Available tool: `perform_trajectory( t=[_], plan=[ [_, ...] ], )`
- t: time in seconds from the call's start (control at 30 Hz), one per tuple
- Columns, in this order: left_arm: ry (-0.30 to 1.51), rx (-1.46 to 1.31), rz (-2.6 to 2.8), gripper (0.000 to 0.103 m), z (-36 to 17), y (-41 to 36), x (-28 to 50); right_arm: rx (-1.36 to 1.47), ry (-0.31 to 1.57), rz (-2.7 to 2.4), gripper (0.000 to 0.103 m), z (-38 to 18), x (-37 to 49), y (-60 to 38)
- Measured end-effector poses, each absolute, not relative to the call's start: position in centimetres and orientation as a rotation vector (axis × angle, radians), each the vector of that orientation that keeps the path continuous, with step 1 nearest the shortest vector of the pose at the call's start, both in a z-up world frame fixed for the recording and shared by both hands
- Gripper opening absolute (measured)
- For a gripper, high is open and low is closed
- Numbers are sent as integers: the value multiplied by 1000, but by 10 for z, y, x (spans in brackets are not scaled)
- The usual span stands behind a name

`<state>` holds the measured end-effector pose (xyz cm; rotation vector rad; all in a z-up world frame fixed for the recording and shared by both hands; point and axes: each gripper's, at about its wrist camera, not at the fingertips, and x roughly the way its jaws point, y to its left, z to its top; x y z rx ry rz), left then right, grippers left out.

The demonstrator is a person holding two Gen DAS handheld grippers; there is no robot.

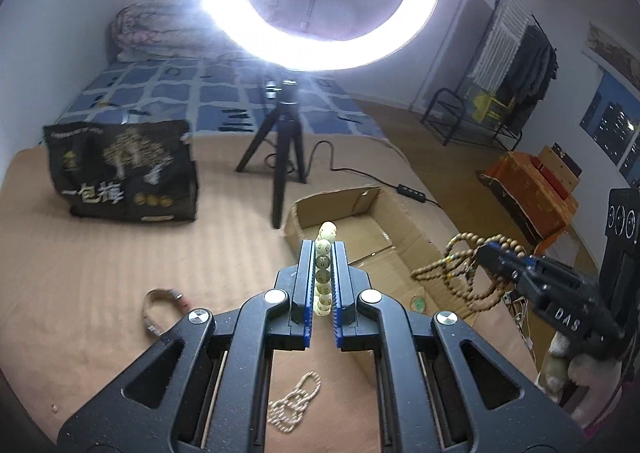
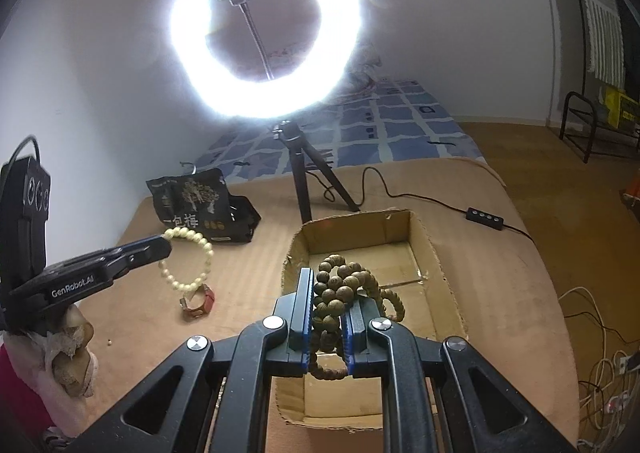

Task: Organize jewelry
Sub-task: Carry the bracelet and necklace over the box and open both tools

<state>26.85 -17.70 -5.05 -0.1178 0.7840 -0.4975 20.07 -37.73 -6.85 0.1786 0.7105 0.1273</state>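
Pale bracelet (image 1: 324,273) clenched, left tool (image 1: 323,249) | wooden beads (image 2: 340,293) clenched, right tool (image 2: 328,293) | chain (image 1: 294,405) left-view only

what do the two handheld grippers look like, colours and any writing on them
Both are black plastic with angular cut-out linkage arms, silver round pivot bolts and blue ribbed pads lining the fingers. The left gripper carries white "GenRobot.AI" lettering on its side; the right gripper shows white letters reading roughly "DAS". Each has a black block behind it with three round rings, and a dark cable loops off the left one. The hands appear to wear pale, worn gloves.
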Motion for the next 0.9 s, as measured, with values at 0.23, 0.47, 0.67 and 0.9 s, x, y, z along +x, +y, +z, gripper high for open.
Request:
perform_trajectory(
  t=[0.23,0.47,0.67,0.9],
  plan=[
    [801,-119,-513,5,-60,-208,284,214,732,110,10,-79,206,-392],
    [838,-121,-510,5,-75,-231,302,235,760,94,10,-91,212,-403],
    [869,-120,-505,5,-87,-243,314,232,784,103,10,-98,216,-405],
    [887,-98,-488,5,-92,-253,318,250,805,95,10,-106,221,-413]
  ],
)
